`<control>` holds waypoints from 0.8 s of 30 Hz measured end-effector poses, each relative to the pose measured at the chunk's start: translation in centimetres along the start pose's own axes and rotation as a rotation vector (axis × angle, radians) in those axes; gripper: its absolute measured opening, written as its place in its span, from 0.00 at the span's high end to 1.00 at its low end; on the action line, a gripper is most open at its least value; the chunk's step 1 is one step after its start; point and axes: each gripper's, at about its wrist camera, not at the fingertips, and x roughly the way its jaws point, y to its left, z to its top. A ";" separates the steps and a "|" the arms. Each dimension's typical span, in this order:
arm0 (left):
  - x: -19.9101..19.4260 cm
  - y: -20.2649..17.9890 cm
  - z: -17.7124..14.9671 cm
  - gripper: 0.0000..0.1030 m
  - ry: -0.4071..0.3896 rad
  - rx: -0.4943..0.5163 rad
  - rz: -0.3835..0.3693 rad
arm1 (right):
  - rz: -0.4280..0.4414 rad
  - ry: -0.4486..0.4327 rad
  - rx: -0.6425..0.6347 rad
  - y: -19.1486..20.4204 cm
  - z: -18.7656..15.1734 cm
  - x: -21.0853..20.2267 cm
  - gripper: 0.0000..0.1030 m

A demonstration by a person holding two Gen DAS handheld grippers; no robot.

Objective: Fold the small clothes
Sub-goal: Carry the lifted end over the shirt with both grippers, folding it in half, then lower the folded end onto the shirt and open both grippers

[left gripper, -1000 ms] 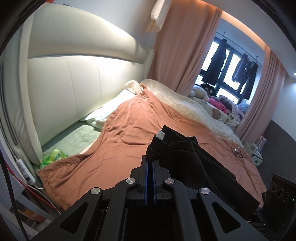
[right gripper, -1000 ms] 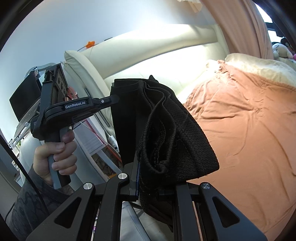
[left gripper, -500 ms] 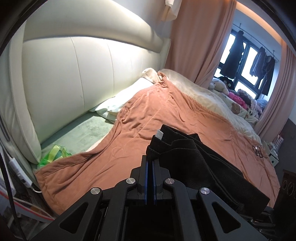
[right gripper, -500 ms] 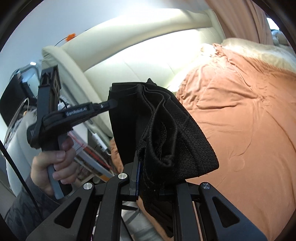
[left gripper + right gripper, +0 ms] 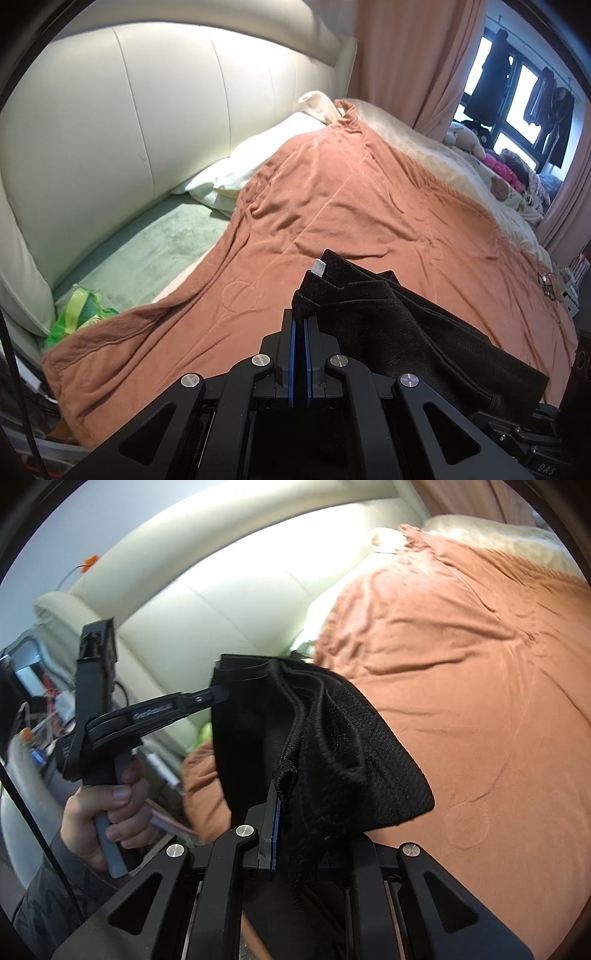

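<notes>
Now a black knit garment (image 5: 402, 325) hangs in the air above the bed, stretched between two tools. Its one corner, with a small white tag (image 5: 318, 266) sticking up, is pinched in the left hand-held gripper (image 5: 300, 325), whose blue-lined jaws are pressed together on the cloth. From there the fabric runs off to the right in loose folds. In the right wrist view the same garment (image 5: 332, 760) bunches over the right hand-held gripper (image 5: 291, 812); its jaws are nearly closed and clamp a thick gathered edge of the cloth, which drapes down over the right-hand finger and hides it. The left tool shows there too, its tip touching the upper left corner of the cloth, gripped by a person's hand (image 5: 107, 812) in a dark patterned sleeve (image 5: 48, 897).

Below lies a rumpled orange blanket (image 5: 351, 206) spread over the bed. A white pillow (image 5: 255, 162) rests at its far edge, against a padded cream headboard (image 5: 147, 110). A green bag (image 5: 77, 310) sits on the pale green sheet (image 5: 155, 251) near the corner. Pink curtains (image 5: 410, 55) hang beyond, with stuffed toys (image 5: 498, 173) by the window.
</notes>
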 end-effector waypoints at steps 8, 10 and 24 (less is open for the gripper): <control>4.5 0.1 -0.5 0.60 0.055 0.084 0.169 | -0.287 0.004 0.103 -4.9 -1.1 2.4 0.31; 4.4 0.1 -1.1 0.54 0.047 0.100 0.180 | -0.299 -0.018 0.168 -6.6 -2.5 2.0 0.25; 0.1 -1.4 -5.7 0.54 0.108 0.061 0.144 | -0.186 0.037 0.219 -2.1 -6.3 -2.3 0.25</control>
